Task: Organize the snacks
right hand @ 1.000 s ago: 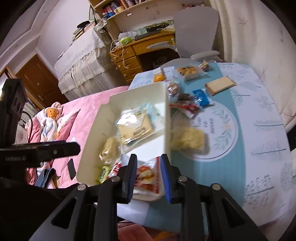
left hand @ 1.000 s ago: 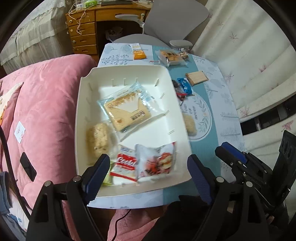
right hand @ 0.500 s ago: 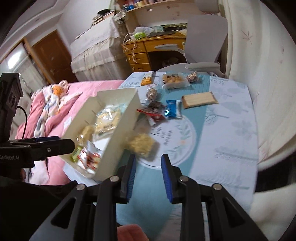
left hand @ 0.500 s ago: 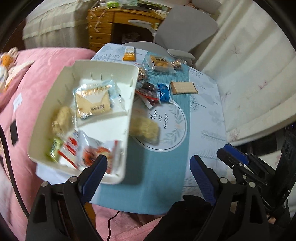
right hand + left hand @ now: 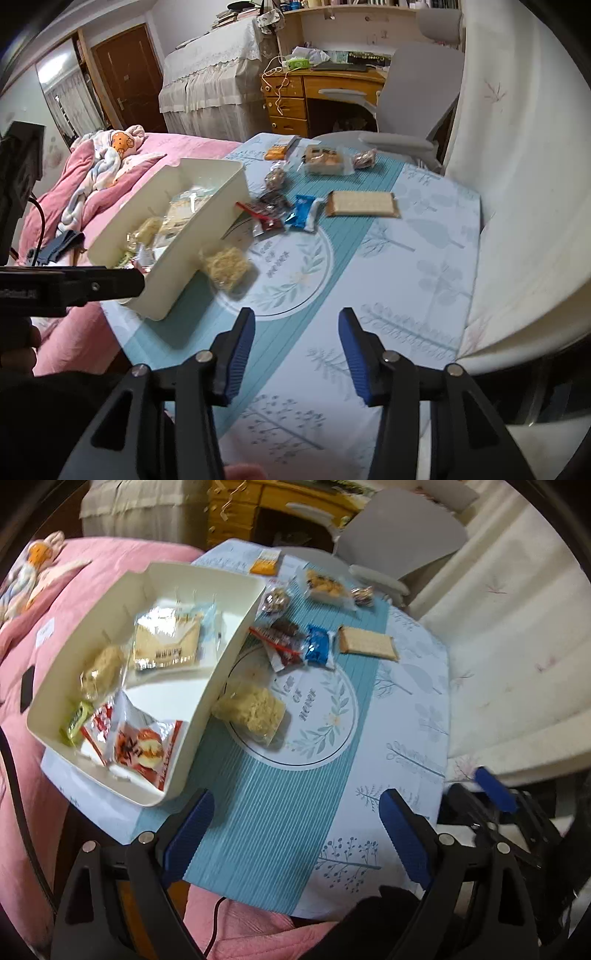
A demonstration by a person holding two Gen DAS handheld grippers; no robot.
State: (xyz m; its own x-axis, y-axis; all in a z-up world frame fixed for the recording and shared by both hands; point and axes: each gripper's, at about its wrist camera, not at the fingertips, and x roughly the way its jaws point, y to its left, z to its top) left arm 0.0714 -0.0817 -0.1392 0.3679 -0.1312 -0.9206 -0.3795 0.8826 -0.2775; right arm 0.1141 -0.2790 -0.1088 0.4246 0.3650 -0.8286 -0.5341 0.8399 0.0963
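A cream bin (image 5: pixel 229 657) (image 5: pixel 207 206) sits on the table's left side and holds several snack packets, among them a cracker pack (image 5: pixel 166 642) and a red-and-white packet (image 5: pixel 144 746). A pale rice-crisp packet (image 5: pixel 251 710) (image 5: pixel 225 267) lies on the mat just right of the bin. A blue packet (image 5: pixel 317 646) (image 5: pixel 301 212), a red packet (image 5: pixel 277 646), a wafer (image 5: pixel 367 642) (image 5: pixel 362 203) and more snacks lie farther back. My left gripper (image 5: pixel 295 830) is open and empty above the near table edge. My right gripper (image 5: pixel 295 350) is open and empty.
The table wears a blue-and-white cloth (image 5: pixel 424 258). A pink bed (image 5: pixel 55 609) lies to the left, a white sofa (image 5: pixel 517 184) to the right. A grey chair (image 5: pixel 406 103) and a wooden desk (image 5: pixel 295 92) stand behind the table.
Both grippers swung right, away from the bin toward the table's middle. The right gripper, nearly closed over the bin, has opened wide. The left stayed open.
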